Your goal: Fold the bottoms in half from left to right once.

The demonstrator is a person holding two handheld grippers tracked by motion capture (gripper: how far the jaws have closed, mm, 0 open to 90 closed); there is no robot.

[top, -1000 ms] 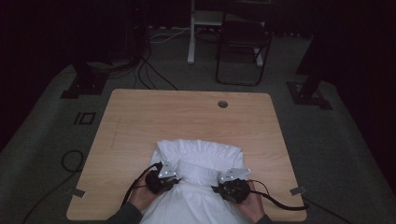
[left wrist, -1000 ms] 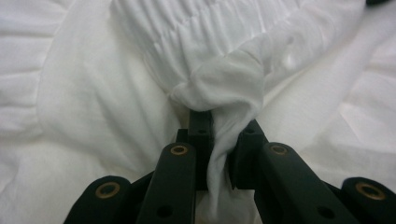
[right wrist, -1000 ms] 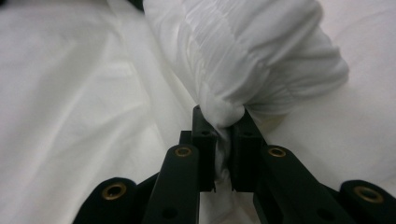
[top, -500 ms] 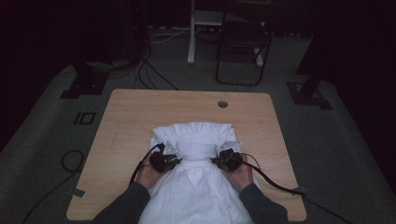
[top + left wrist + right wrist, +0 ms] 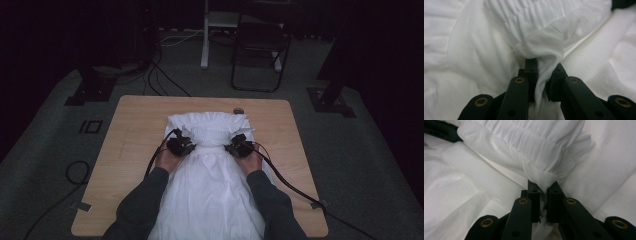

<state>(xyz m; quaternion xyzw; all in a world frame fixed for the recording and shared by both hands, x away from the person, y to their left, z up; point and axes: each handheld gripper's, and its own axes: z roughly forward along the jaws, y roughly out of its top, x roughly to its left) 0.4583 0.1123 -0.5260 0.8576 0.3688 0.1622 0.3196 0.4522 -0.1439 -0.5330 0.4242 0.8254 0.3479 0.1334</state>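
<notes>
Nearest me, my forearms come in over the near edge of the table [image 5: 125, 150], and the long plain part of the white garment [image 5: 215, 185] runs between them, hanging off that edge towards me. Its long axis lies straight away from me, near to far.

Further out, I have the left gripper [image 5: 180, 146] clenched on a bunch of the cloth; in the left gripper view the jaws pinch a twisted fold [image 5: 544, 72] of the garment that rises from between them. The right gripper [image 5: 240, 147] is clamped the same way on its own side, and in the right gripper view a gathered wad [image 5: 544, 182] is squeezed tight between the jaws. The two grips sit level with each other, one at each side of the garment, so neither hand is nearer the work than the other.

Just beyond both grippers lies the ruched band [image 5: 212, 131], folded over onto the rest of the cloth and stretched crosswise between my grips. It lies directly ahead of the jaws in both gripper views, touching the cloth below. Past it is bare table, with a small round hole [image 5: 238, 110] near the far edge just beyond the garment's far right corner.

I judge the fold is being carried away from me, so the coming move turns on keeping both hands abreast, square to the long axis.
</notes>
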